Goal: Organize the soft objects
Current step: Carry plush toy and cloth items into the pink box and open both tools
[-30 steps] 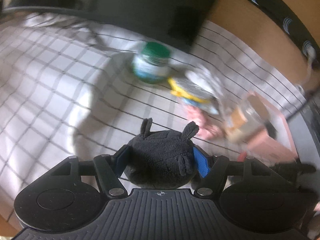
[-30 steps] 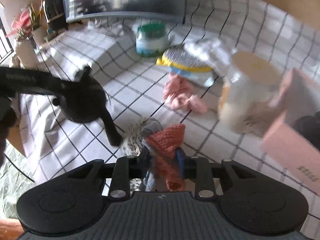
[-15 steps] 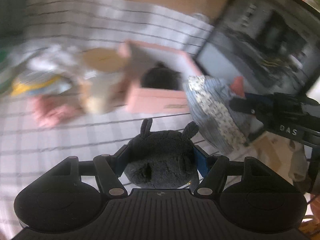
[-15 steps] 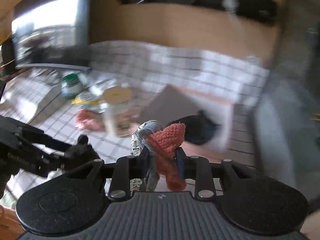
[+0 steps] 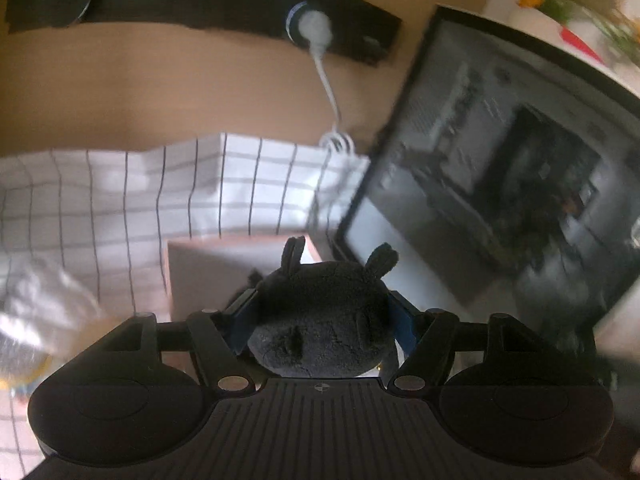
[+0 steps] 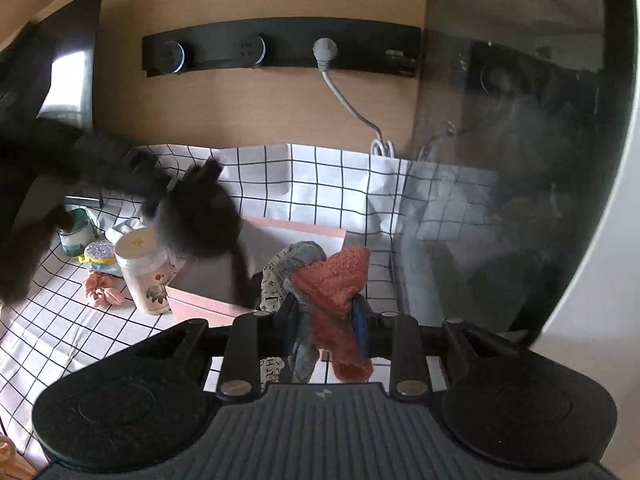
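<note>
My left gripper (image 5: 322, 314) is shut on a black plush toy (image 5: 320, 320) and holds it above the open pink box (image 5: 208, 264). In the right wrist view the same plush (image 6: 196, 220) hangs blurred over the pink box (image 6: 304, 234). My right gripper (image 6: 324, 320) is shut on a bundle of soft cloths: an orange knitted piece (image 6: 336, 280) and a grey printed fabric (image 6: 288, 268), held just right of the box. A pink scrunchie (image 6: 102, 294) lies on the checked cloth to the left.
A cream jar with a flower print (image 6: 146, 276), a glittery lid (image 6: 98, 250) and a green-capped jar (image 6: 76, 232) stand left of the box. A dark glass-fronted appliance (image 6: 520, 160) stands on the right. A black socket strip (image 6: 280, 46) is on the wall.
Both grippers swung right and up from the table's left side to the pink box. The black plush now hangs over the box; both grips are unchanged.
</note>
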